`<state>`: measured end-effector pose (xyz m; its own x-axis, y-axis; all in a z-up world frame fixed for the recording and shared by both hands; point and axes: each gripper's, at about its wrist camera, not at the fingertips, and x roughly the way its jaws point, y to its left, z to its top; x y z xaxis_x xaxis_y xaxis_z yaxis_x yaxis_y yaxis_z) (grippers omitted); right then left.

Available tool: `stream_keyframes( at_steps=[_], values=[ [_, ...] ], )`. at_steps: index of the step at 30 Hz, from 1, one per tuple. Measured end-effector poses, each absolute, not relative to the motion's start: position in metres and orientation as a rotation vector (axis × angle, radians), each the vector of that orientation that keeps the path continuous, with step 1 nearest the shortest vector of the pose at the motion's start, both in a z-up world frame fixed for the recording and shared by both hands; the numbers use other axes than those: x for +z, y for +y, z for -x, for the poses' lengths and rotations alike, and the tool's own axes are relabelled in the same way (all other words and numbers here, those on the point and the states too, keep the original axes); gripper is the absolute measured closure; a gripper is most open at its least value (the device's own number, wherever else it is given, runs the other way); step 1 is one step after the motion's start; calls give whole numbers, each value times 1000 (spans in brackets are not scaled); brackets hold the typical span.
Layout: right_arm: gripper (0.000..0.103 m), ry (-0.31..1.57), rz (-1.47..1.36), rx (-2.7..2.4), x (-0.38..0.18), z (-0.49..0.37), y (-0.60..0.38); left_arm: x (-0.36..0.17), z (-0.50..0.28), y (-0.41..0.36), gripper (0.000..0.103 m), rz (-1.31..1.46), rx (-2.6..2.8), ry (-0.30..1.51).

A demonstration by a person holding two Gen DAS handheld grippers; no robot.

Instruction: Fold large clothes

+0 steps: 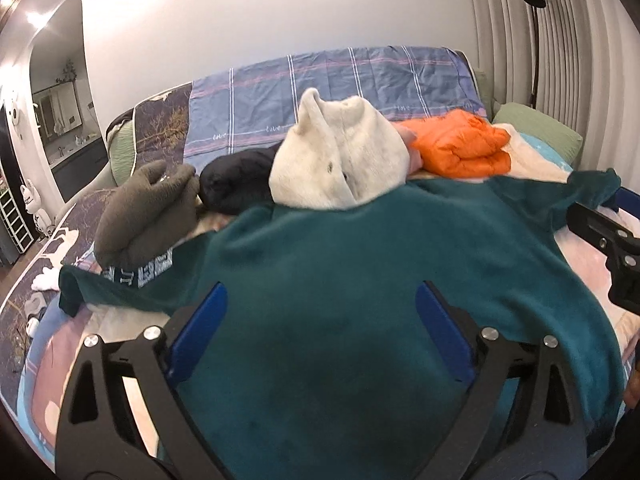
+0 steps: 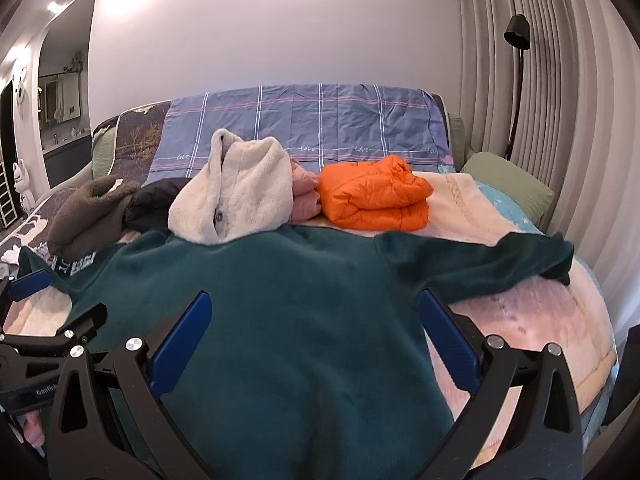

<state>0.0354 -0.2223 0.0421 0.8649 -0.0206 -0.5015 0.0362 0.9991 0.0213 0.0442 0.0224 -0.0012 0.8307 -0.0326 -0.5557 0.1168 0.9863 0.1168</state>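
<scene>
1. We see the green sweater [image 1: 360, 264] spread flat on the bed [image 2: 540, 320], sleeves out.
2. Our left gripper [image 1: 320, 312] hovers over it, jaws wide, gripping nothing.
3. Our right gripper [image 2: 312, 320] likewise.

Bare blanket [image 2: 532, 320] right of teal sweater [image 2: 280, 320]; cream fleece [image 2: 236, 196] and orange jacket [image 2: 372, 192] crowding beyond.

Green sweater [image 1: 360, 280]: near hem cut off by bottom edge in both views. White lettering [image 1: 154, 270] on left sleeve partly folded under, unreadable. Black garment [image 1: 236, 186] half hidden behind cream fleece [image 1: 340, 160]. Pink garment [image 2: 304, 192] mostly covered.
</scene>
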Motion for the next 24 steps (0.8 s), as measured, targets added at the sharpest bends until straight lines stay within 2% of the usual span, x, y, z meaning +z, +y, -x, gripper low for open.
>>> stream_keyframes(
  at_steps=[3, 11, 13, 24],
  values=[
    [1, 548, -37, -19, 46, -48, -222, 6, -59, 28, 14, -125, -89, 588],
    [1, 585, -1, 0, 47, -85, -209, 8, -116, 35, 47, -96, -133, 642],
    [1, 604, 7, 3, 45, -99, -206, 6, -131, 38, 51, -85, -144, 661],
    [1, 738, 61, 4, 19, -195, -192, -7, -226, 46, 52, -53, -127, 712]
  ],
)
